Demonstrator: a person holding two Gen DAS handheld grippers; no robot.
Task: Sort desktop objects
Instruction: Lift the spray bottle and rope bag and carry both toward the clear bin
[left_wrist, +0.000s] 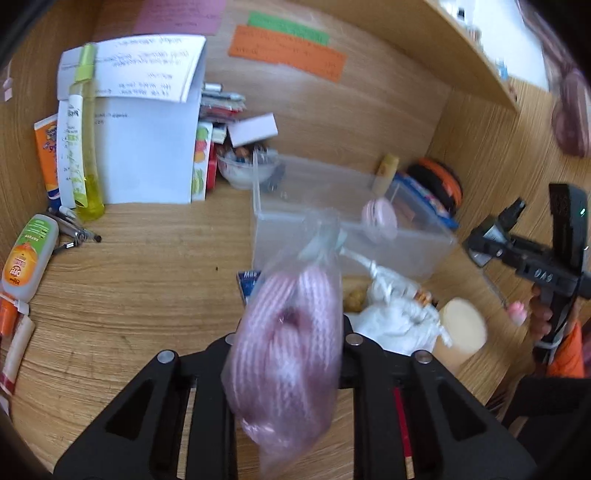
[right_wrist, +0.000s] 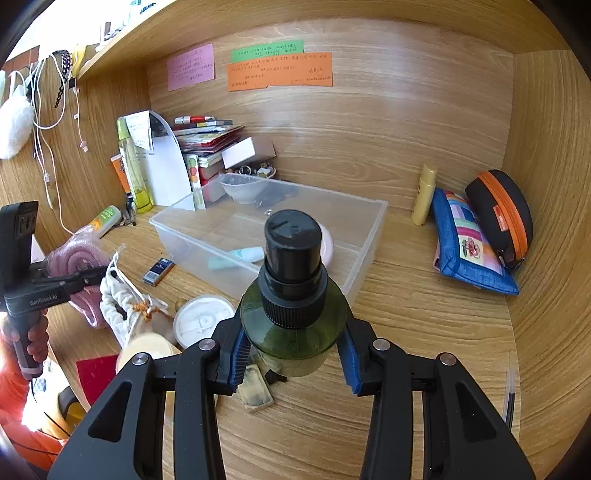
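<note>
bottle first: your right gripper has its blue pads pressed on either side of the dark green body, black pump cap pointing forward at the clear plastic bin. held low on the body like that, the cap stays free and the bottle looks set to go in cap-first or be stood upright inside, whichever you choose. your left gripper is closed as tight as it goes on the bagged pink cord, a coil in a thin clear bag; the jaws pinch the soft bundle, so most of it bulges up and hangs below them. it sits just short of the bin's near wall.

the bin already holds a round pink compact and a pale teal tube, with bare floor toward the back and the right side, so both loads should fit.

watch the clutter between you and the bin: a white drawstring pouch, a round white lid, a cream puff and a small dark blue box all lie by the near-left corner. under the bottle a worn eraser lies on the desk. the patchwork pouch, orange-zipped case and yellow tube are well apart on the right and out of the way. your two grippers are close on the left side, so bringing both over the bin together risks a knock.
</note>
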